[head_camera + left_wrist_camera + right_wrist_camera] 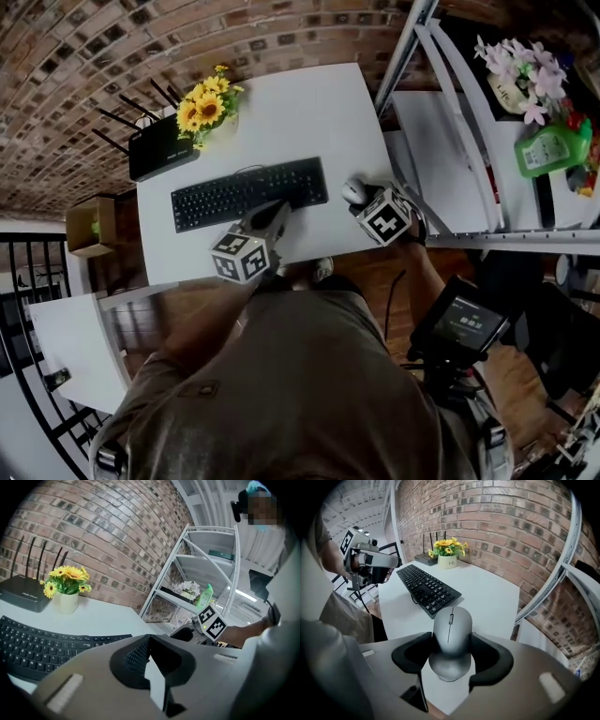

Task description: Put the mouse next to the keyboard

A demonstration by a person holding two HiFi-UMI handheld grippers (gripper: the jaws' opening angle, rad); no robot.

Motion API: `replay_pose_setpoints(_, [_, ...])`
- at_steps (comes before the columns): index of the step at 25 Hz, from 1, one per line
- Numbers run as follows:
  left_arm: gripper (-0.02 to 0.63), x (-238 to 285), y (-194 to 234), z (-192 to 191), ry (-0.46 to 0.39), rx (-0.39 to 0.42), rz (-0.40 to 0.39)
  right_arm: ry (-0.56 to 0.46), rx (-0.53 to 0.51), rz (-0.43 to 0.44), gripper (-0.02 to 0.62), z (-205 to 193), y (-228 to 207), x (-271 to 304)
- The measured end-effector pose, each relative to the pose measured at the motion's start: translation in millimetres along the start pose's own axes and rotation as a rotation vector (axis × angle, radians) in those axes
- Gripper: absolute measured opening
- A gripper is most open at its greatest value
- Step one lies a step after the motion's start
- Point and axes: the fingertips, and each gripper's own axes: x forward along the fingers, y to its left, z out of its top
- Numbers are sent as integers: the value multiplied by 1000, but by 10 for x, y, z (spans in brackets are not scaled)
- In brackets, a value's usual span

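A grey mouse (450, 639) rests on the white table (309, 103), just right of the black keyboard (248, 194) and near the table's front right corner. My right gripper (451, 644) is shut on the mouse, one black pad against each of its sides; in the head view the mouse (353, 191) shows just ahead of the right gripper (364, 201). My left gripper (274, 216) hovers over the keyboard's near edge. Its jaws are shut (149, 641) with nothing between them. The keyboard (37, 648) lies to the left below it.
A vase of sunflowers (208, 103) and a black router (159, 148) stand at the table's back left. A metal shelf (450, 141) adjoins the table's right side, with a green bottle (548, 150) and flowers. A cardboard box (89, 225) sits at the left on the floor.
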Motion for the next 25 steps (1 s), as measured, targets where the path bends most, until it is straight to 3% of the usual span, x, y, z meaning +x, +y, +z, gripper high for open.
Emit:
replay_pose_setpoints(20, [-6, 169, 521, 42, 65, -68, 24, 93, 210, 2, 278, 77, -371, 663])
replay_pose_setpoints(25, [-6, 204, 615, 35, 86, -81, 8, 98, 324, -1, 278, 96, -446, 749])
